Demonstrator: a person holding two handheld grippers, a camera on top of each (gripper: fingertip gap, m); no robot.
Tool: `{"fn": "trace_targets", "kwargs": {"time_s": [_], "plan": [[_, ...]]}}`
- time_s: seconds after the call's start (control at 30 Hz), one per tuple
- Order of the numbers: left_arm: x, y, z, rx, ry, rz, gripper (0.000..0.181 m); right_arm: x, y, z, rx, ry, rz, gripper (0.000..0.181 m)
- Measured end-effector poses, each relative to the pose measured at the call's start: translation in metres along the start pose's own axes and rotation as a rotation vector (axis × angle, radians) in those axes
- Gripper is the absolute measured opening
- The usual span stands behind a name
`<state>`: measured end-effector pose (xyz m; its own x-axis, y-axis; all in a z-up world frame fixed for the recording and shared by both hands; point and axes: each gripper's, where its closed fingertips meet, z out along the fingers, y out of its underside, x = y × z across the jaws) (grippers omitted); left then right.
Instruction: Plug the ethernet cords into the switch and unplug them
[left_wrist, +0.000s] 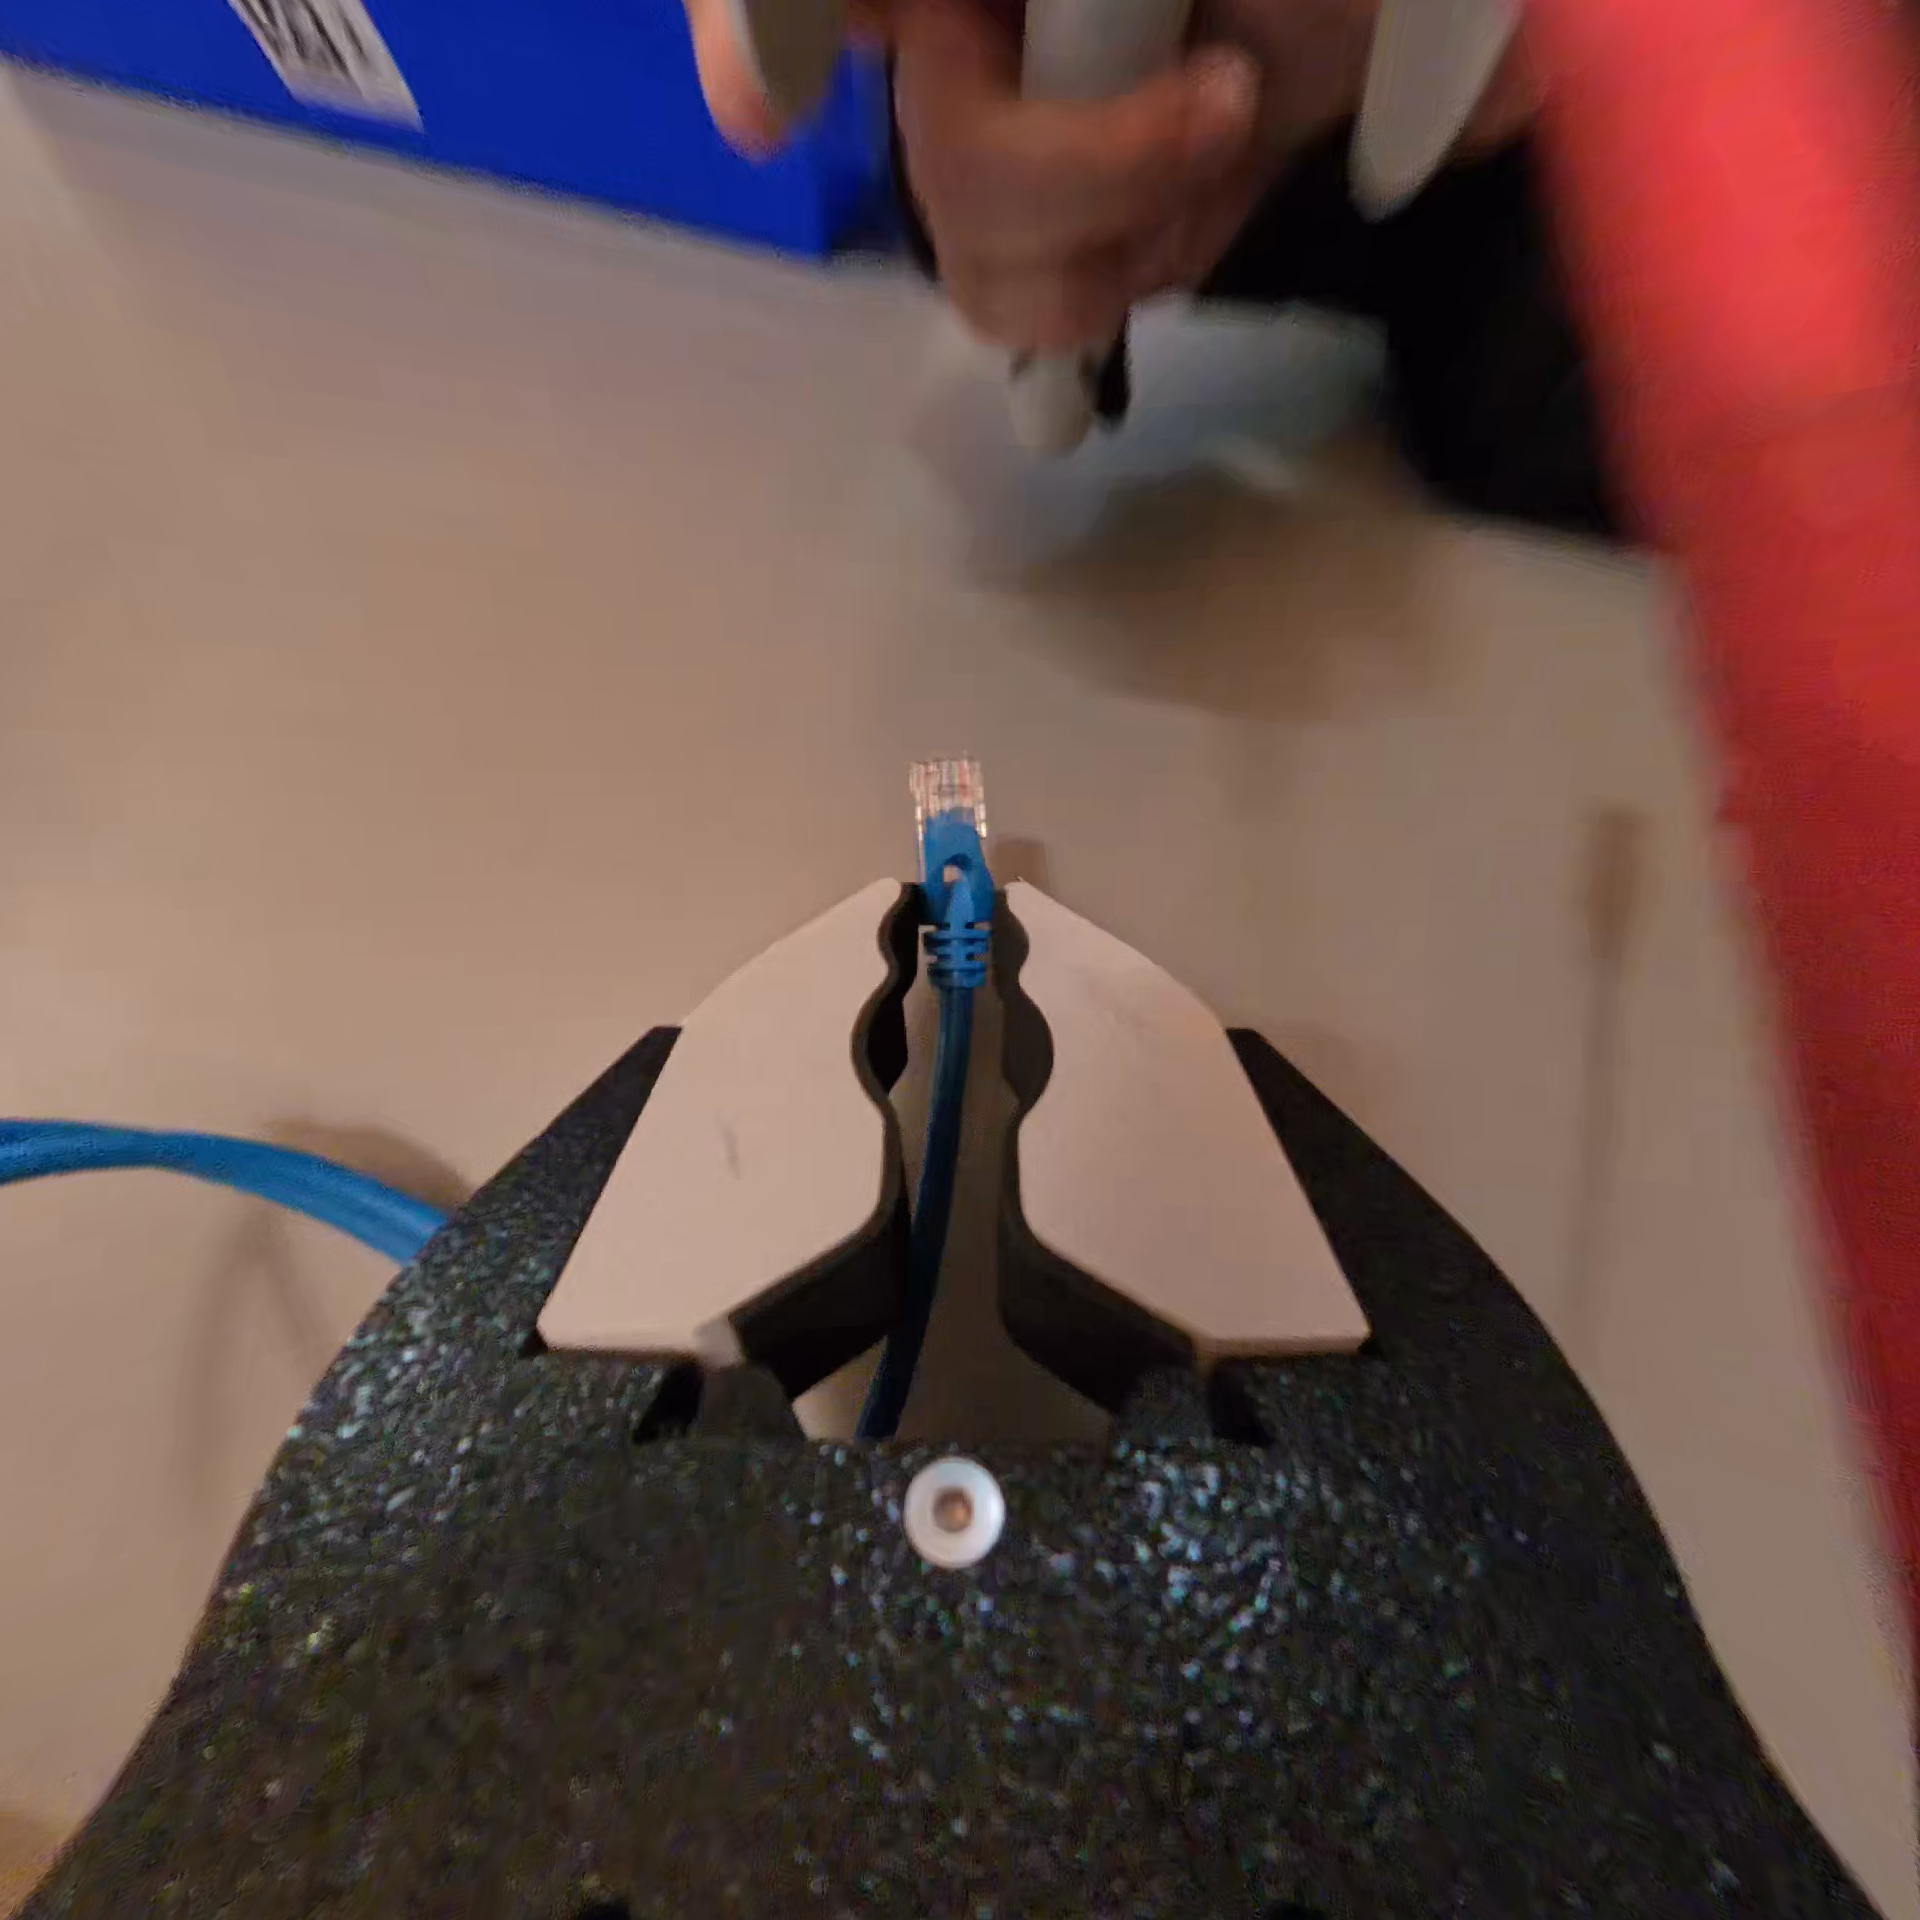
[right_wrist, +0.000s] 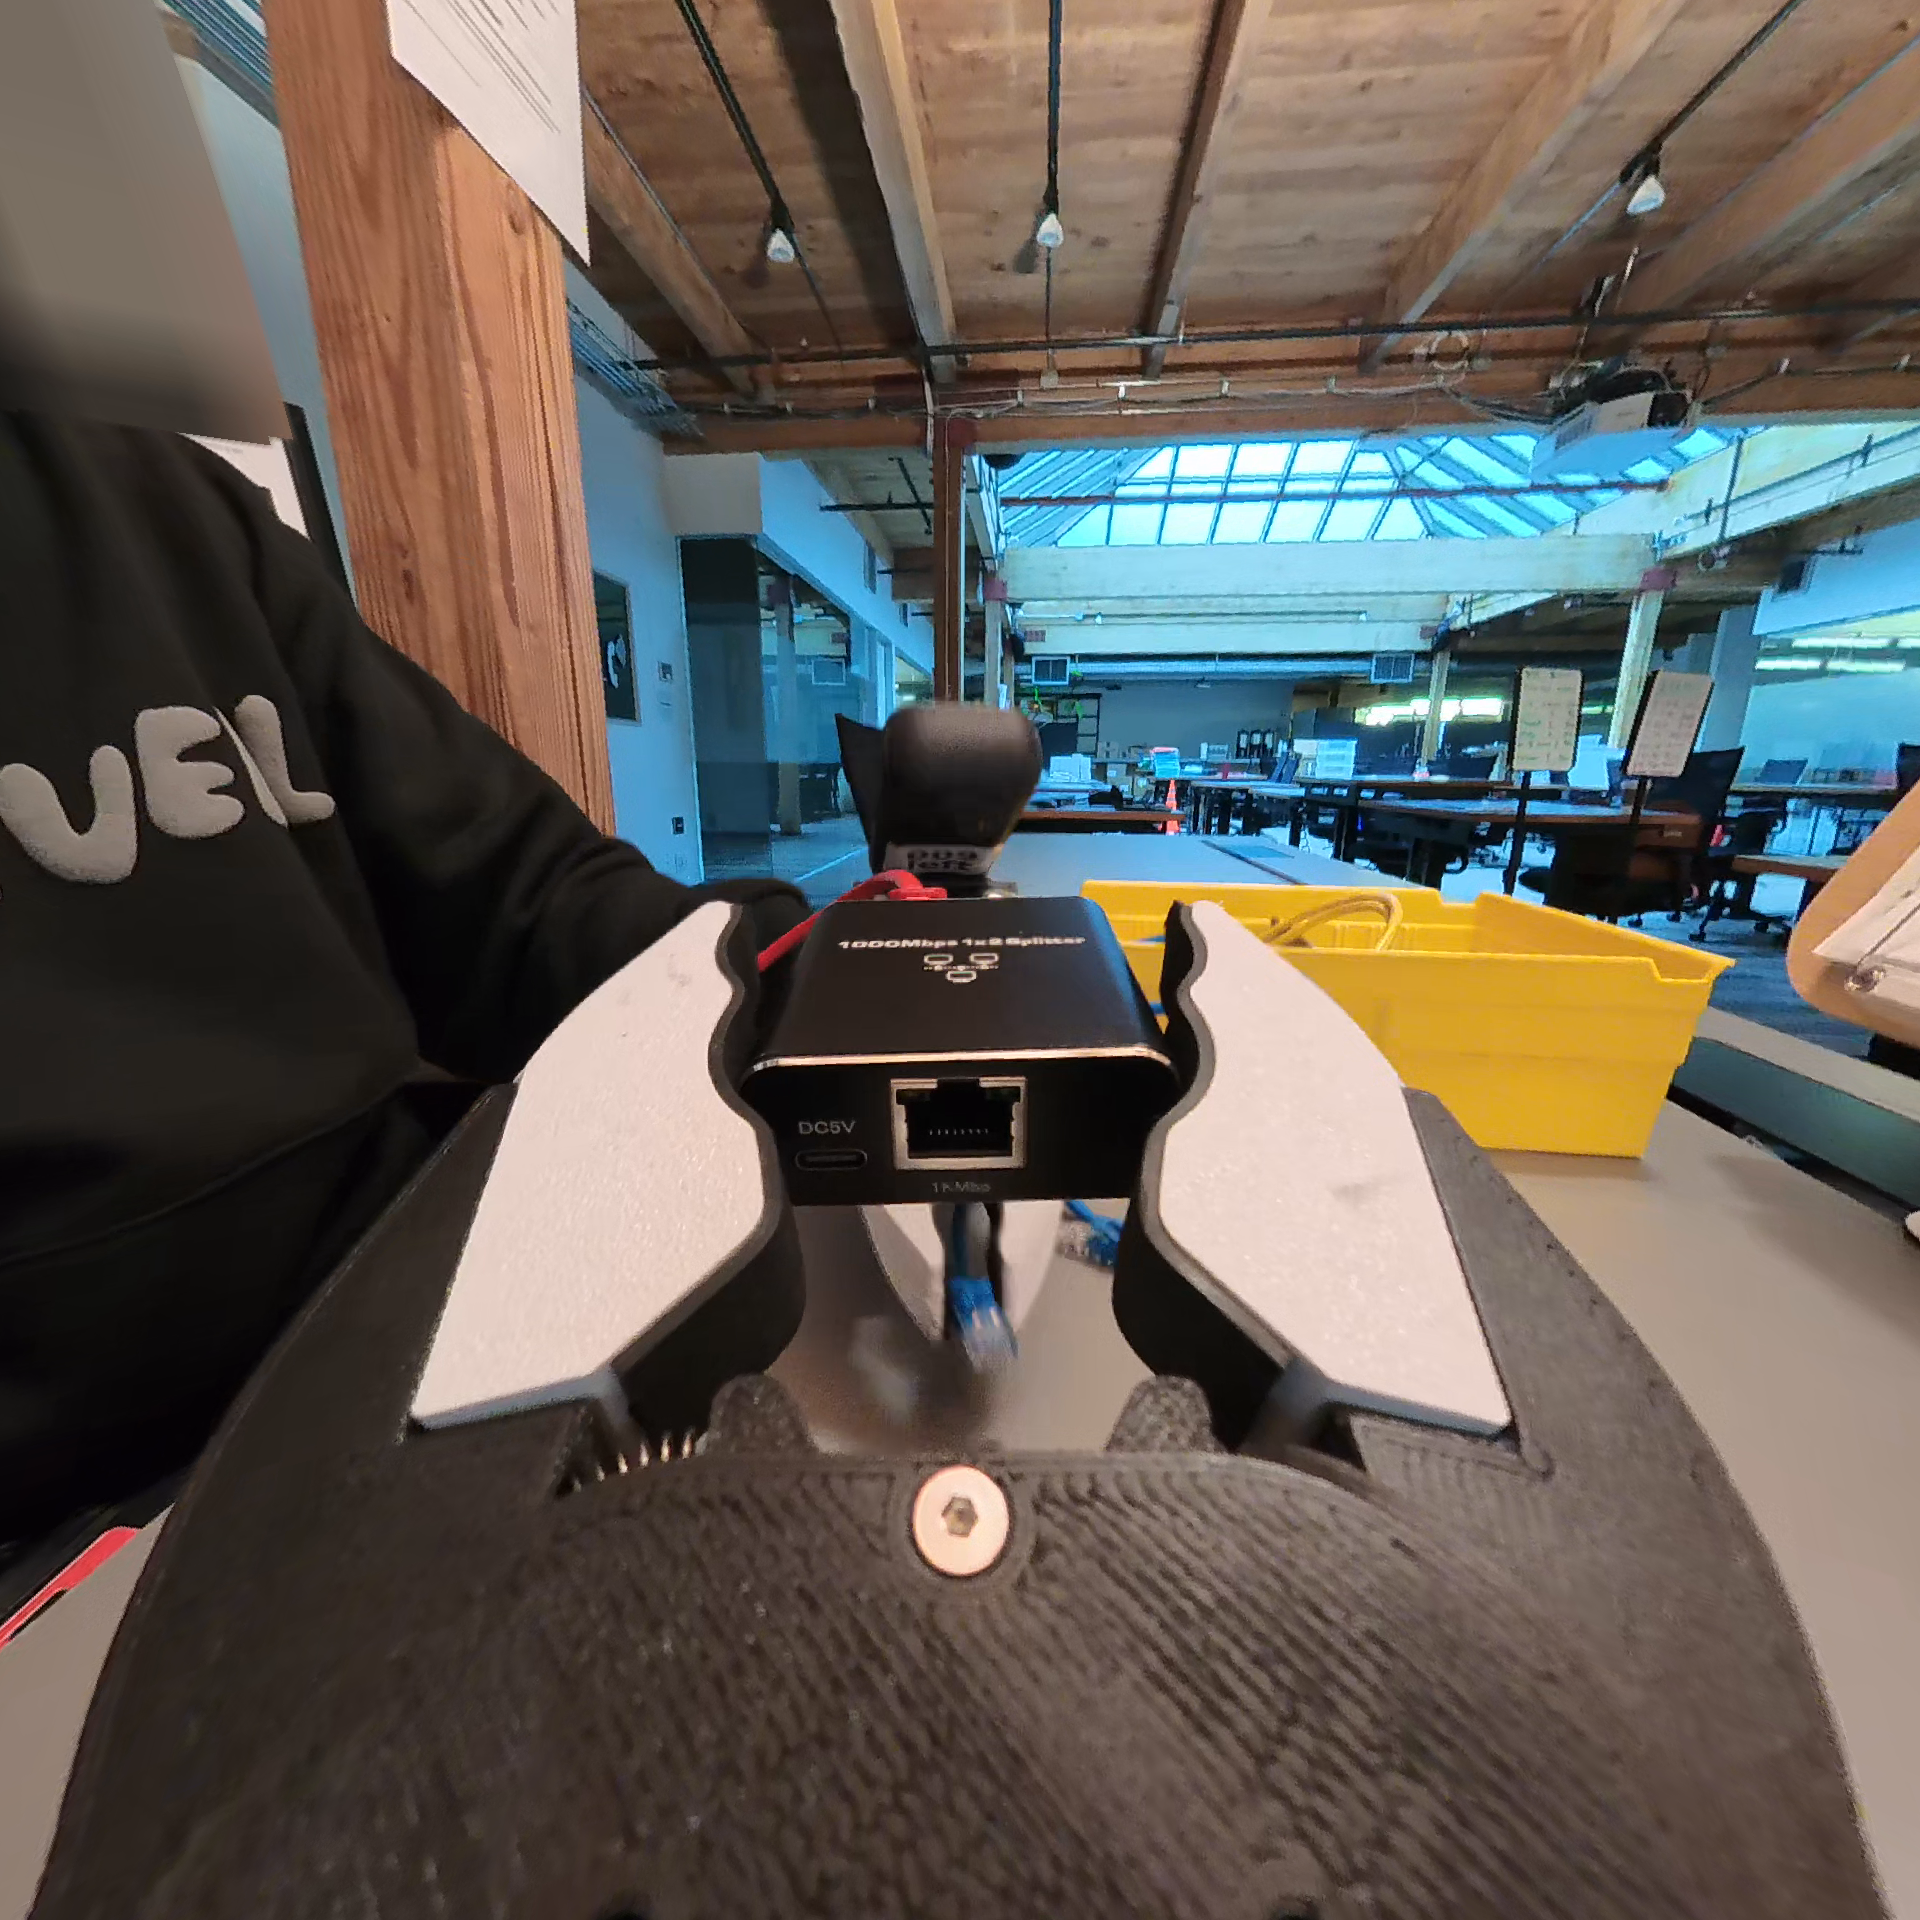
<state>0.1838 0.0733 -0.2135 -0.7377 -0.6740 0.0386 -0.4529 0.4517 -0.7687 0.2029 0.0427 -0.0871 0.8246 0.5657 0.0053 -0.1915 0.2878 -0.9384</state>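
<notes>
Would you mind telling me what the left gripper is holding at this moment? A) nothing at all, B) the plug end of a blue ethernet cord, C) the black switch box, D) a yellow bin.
B: in the left wrist view the left gripper is shut on the blue ethernet cord just behind its clear plug, while the black switch box sits between the right gripper's fingers.

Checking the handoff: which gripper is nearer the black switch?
Right. The right gripper clamps the black switch; the left gripper holds a blue ethernet plug away from it.
</notes>
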Motion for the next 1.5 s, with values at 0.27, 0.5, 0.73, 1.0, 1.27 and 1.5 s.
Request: {"fn": "trace_targets", "kwargs": {"time_s": [0.27,0.5,0.73,1.0,1.27,1.5], "plan": [[-0.01,-0.078,-0.061,0.245,-0.274,0.203,0.012,-0.012,-0.033,-0.005,0.117,-0.022,-0.061,0.076],[-0.05,-0.153,-0.167,0.385,-0.5,0.276,0.012,-0.01,-0.041,-0.013,0.144,-0.002,-0.078,0.076],[-0.047,-0.195,-0.191,0.372,-0.527,0.325,0.011,-0.009,-0.036,-0.012,0.127,0.003,-0.073,0.075],[-0.034,-0.096,-0.068,0.171,-0.134,0.122,0.011,-0.012,-0.062,-0.033,0.209,0.034,-0.133,0.075],[-0.001,0.019,0.029,-0.174,0.091,0.264,0.011,-0.004,-0.052,-0.033,0.179,0.05,-0.1,0.075],[-0.008,0.027,0.023,-0.181,0.091,0.298,0.022,-0.002,-0.039,-0.025,0.131,0.035,-0.073,0.076]]}}
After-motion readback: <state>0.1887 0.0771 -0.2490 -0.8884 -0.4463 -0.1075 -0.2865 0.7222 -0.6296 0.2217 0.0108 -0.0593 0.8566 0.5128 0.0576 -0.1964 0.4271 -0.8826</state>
